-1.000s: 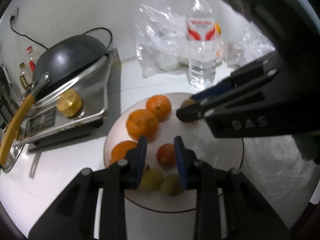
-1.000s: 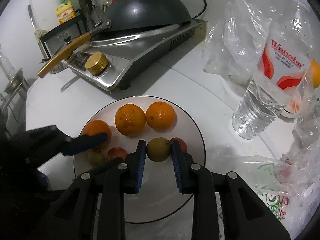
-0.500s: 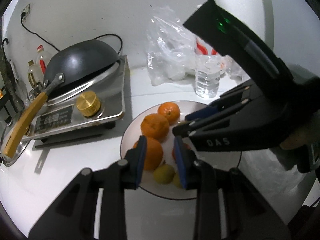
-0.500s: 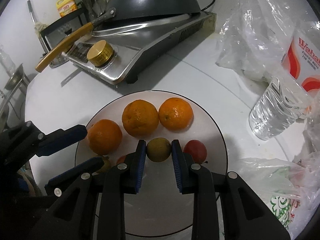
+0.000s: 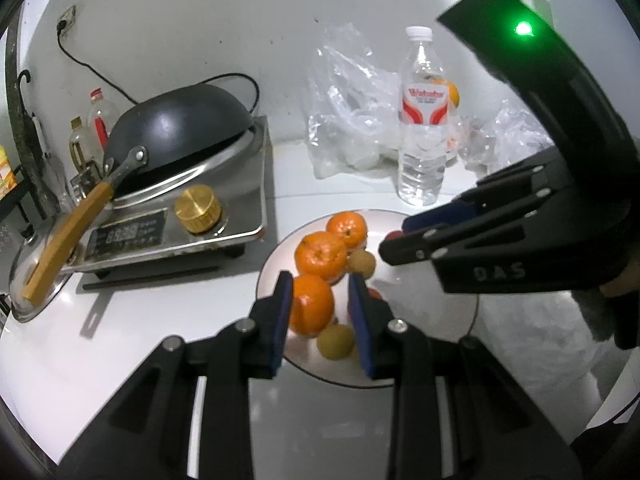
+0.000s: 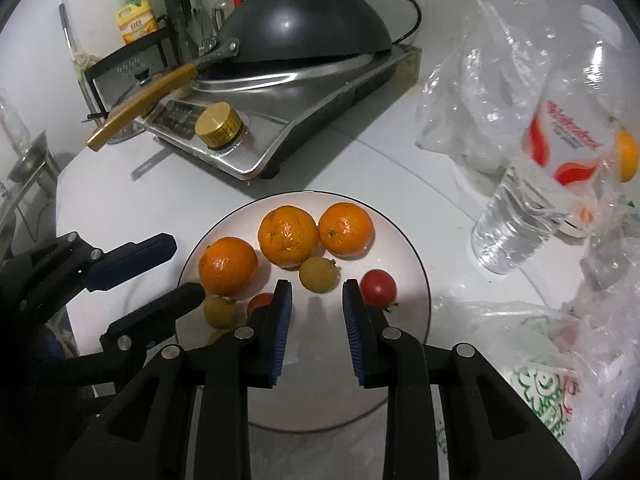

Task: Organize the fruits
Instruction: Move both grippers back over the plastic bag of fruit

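Observation:
A white plate (image 6: 404, 344) holds three oranges (image 6: 287, 237), two yellow-green fruits and two red fruits. One yellow-green fruit (image 6: 319, 275) lies on the plate just ahead of my right gripper (image 6: 316, 296), which is open and empty above it. A red fruit (image 6: 378, 287) sits right of its right finger. My left gripper (image 5: 322, 292) is open and empty over the plate's near side (image 5: 420, 376), with an orange (image 5: 311, 304) seen between its fingers below. The left gripper also shows in the right wrist view (image 6: 160, 268).
An induction cooker (image 6: 280, 120) with an upturned black wok (image 6: 304, 28) stands behind the plate. A water bottle (image 6: 532, 200) and clear plastic bags (image 6: 480, 92), one with an orange inside, lie to the right. Bottles and a rack stand at far left.
My right gripper has opened and let the yellow-green fruit go onto the plate, then drawn back slightly. My left gripper has pulled back and up from the plate.

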`<state>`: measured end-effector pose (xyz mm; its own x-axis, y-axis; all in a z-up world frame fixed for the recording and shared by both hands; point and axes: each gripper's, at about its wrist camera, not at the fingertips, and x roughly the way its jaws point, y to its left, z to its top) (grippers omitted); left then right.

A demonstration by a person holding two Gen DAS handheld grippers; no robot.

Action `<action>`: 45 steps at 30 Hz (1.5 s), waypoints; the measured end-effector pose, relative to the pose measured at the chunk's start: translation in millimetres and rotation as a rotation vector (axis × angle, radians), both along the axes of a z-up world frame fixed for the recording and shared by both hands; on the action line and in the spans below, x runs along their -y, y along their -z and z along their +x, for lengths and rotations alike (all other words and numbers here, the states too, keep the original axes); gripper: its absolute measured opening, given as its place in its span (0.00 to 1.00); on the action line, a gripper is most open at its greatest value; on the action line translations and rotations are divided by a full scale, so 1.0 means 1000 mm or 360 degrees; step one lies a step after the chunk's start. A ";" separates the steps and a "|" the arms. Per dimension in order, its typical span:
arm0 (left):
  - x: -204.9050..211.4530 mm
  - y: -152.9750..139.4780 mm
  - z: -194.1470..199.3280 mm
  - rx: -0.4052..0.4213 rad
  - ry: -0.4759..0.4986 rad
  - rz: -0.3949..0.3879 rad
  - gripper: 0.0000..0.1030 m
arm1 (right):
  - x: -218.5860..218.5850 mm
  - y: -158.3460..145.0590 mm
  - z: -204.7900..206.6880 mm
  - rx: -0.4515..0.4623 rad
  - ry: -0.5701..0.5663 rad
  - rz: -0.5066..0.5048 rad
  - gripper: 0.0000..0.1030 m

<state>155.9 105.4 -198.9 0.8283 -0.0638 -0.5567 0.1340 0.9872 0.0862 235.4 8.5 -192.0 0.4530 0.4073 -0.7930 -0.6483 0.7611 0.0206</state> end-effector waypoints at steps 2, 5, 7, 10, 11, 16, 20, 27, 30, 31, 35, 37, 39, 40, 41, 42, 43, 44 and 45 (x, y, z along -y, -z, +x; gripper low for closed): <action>0.001 -0.002 -0.003 -0.0006 -0.0001 -0.0027 0.29 | 0.005 -0.004 -0.006 0.0016 0.0008 0.0007 0.27; 0.005 -0.007 -0.008 0.0002 -0.0006 -0.0034 0.29 | 0.012 -0.009 -0.014 0.0033 0.0015 0.0016 0.27; 0.007 -0.010 -0.011 0.0006 -0.0007 -0.0041 0.29 | 0.019 -0.012 -0.021 0.0044 0.0025 0.0025 0.27; 0.010 -0.013 -0.016 0.0007 -0.0004 -0.0050 0.29 | 0.026 -0.017 -0.028 0.0060 0.0038 0.0034 0.27; 0.012 -0.014 -0.017 0.0005 -0.0002 -0.0048 0.29 | 0.030 -0.018 -0.031 0.0065 0.0044 0.0040 0.27; 0.021 -0.012 -0.018 -0.0044 -0.0021 -0.0034 0.33 | 0.046 -0.024 -0.040 0.0085 0.0079 0.0066 0.27; 0.028 -0.014 -0.021 -0.0052 -0.0022 -0.0034 0.34 | 0.062 -0.027 -0.047 0.0100 0.0112 0.0091 0.27; 0.046 -0.019 -0.024 -0.0043 0.0002 -0.0017 0.49 | 0.091 -0.029 -0.052 0.0111 0.0166 0.0134 0.27; 0.057 -0.020 -0.025 -0.0041 0.0029 -0.0004 0.49 | 0.104 -0.028 -0.052 0.0110 0.0192 0.0140 0.27; 0.062 -0.021 -0.025 -0.0039 0.0041 0.0005 0.49 | 0.109 -0.027 -0.052 0.0110 0.0202 0.0142 0.27; 0.076 -0.021 -0.024 -0.0049 0.0076 0.0038 0.49 | 0.125 -0.025 -0.051 0.0108 0.0237 0.0157 0.27; 0.084 -0.021 -0.023 -0.0056 0.0093 0.0060 0.49 | 0.133 -0.023 -0.050 0.0104 0.0256 0.0166 0.27; 0.089 -0.021 -0.022 -0.0063 0.0103 0.0068 0.49 | 0.140 -0.021 -0.049 0.0099 0.0271 0.0172 0.27; 0.091 -0.020 -0.021 -0.0064 0.0108 0.0072 0.49 | 0.144 -0.020 -0.048 0.0096 0.0278 0.0174 0.27; 0.094 -0.020 -0.020 -0.0064 0.0112 0.0074 0.49 | 0.147 -0.018 -0.047 0.0090 0.0285 0.0175 0.27; 0.096 -0.020 -0.019 -0.0066 0.0117 0.0076 0.49 | 0.149 -0.017 -0.046 0.0087 0.0289 0.0175 0.27; 0.098 -0.020 -0.018 -0.0068 0.0122 0.0079 0.49 | 0.152 -0.016 -0.045 0.0082 0.0294 0.0175 0.27; 0.100 -0.019 -0.017 -0.0072 0.0126 0.0081 0.49 | 0.154 -0.015 -0.044 0.0080 0.0298 0.0175 0.27; 0.102 -0.019 -0.016 -0.0076 0.0131 0.0084 0.49 | 0.156 -0.014 -0.043 0.0076 0.0303 0.0177 0.27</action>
